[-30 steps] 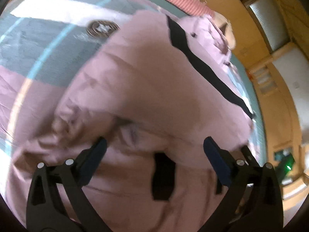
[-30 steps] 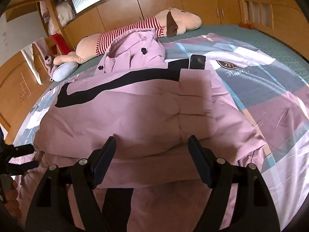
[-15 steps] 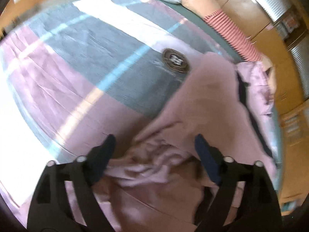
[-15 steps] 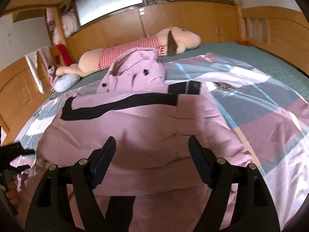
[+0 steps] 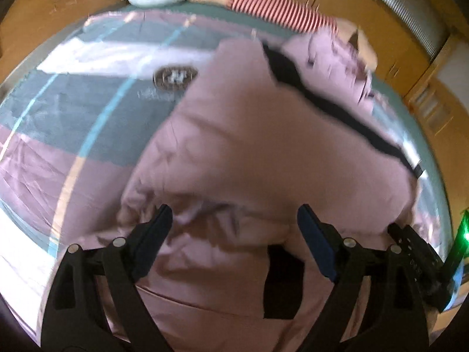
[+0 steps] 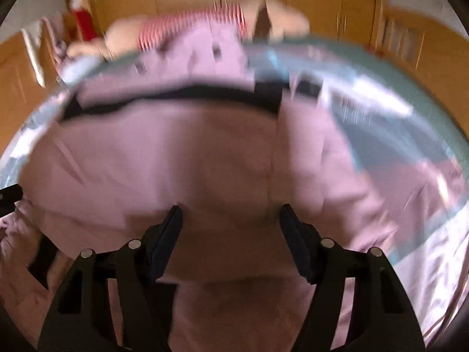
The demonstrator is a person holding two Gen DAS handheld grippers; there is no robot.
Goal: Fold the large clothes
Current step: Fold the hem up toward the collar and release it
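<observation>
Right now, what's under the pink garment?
The pink garment lies on a patchwork bedsheet, visible around it with a round emblem beside its edge. What the sheet shows beneath the fabric is covered.

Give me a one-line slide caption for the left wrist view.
Left gripper, jaws apart, over a pink garment on a patterned bedspread.

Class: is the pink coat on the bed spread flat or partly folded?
Partly folded: the pink coat lies doubled in a puffy layer, its black stripe crossing the top.
</observation>
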